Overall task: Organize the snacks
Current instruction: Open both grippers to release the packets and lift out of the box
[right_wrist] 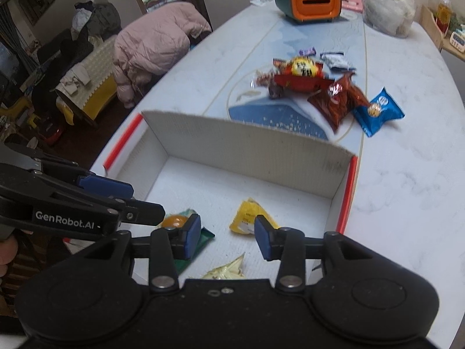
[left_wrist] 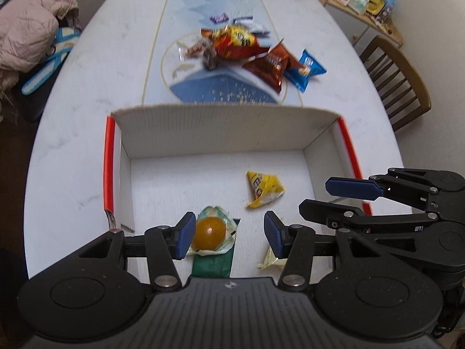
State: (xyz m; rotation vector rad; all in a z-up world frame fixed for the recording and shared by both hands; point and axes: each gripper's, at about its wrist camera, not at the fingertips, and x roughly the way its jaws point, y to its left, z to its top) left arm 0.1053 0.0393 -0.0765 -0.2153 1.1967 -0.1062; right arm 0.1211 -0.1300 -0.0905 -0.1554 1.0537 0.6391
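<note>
A: Progress? Only a few snacks down in the white box: yellow packet, orange jelly cup, pale wrapper.

B: Most left. Snack pile waiting on the desk, upper centre, beyond the box wall.

A: Left gripper, right gripper?

B: Both partly open, holding nothing, above the box floor, well short of the pile.

I count one cardboard box holding four snacks, a pile of roughly eight packets beyond, and two grippers.
</note>
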